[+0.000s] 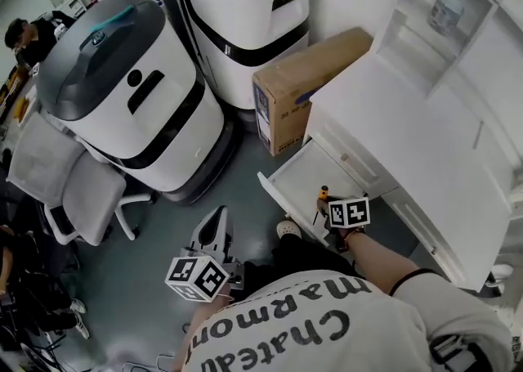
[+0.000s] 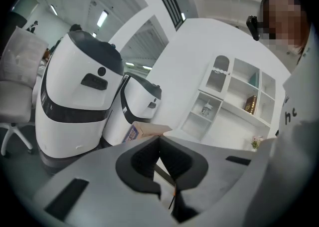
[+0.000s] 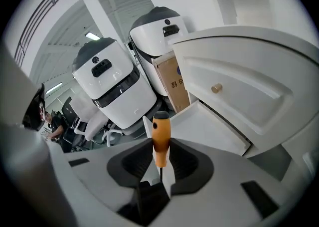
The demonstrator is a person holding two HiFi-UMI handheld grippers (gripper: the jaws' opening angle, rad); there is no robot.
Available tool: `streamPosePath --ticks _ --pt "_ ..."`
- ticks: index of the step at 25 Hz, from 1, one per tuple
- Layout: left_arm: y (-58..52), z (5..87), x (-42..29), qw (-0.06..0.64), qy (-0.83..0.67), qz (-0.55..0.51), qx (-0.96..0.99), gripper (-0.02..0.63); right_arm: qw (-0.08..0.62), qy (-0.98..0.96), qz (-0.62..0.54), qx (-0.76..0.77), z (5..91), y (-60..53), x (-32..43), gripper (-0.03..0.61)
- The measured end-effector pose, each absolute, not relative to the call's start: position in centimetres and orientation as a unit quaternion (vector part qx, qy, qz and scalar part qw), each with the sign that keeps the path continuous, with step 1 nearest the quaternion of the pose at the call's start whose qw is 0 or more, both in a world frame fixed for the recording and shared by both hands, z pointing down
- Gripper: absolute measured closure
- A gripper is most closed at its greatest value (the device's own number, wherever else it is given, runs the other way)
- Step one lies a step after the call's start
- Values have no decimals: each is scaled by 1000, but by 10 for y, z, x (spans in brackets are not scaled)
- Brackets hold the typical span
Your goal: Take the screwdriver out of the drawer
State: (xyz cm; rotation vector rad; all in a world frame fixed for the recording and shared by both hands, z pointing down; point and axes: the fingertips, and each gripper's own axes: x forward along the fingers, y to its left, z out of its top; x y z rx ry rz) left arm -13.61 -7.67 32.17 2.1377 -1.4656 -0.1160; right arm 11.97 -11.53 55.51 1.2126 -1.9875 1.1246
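**Screwdriver pinched, over the open drawer**

Closest in, the right tongs are pinching the screwdriver by the lower end of its orange handle. The black cap stands out past the tips, and the thin shaft runs back between the pads. In the head view the tool hangs over the front end of the open drawer. Nothing else shows inside the drawer. Whether the shaft tip is above the drawer's rim cannot be told from here.

The left tongs are pressed together at the tips with nothing between them. They sit well away from the drawer, out over the floor on its open side.

The lift looks well along, and what remains is to get clear cleanly. I would take the tool straight up from the drawer before moving sideways, so the shaft cannot catch on the drawer's front wall. The grip is narrow and low on a smooth, round handle, so the tool could pivot. Steady pressure and no quick wrist turns should prevent that. Carry it away on the drawer's open side, not toward the cardboard box beyond it. The white worktop above the drawer would make a handy place to set it down.
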Motion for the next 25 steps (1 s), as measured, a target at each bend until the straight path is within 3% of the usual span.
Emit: streamPosePath --ticks 8,25 --pt "-60 275 -138 232 -542 -67 805 591 222 -772 404 438 499 -90 96 463" --pt "-21 193 -160 156 -540 -124 818 591 -18 -855 295 426 280 -110 43 463"
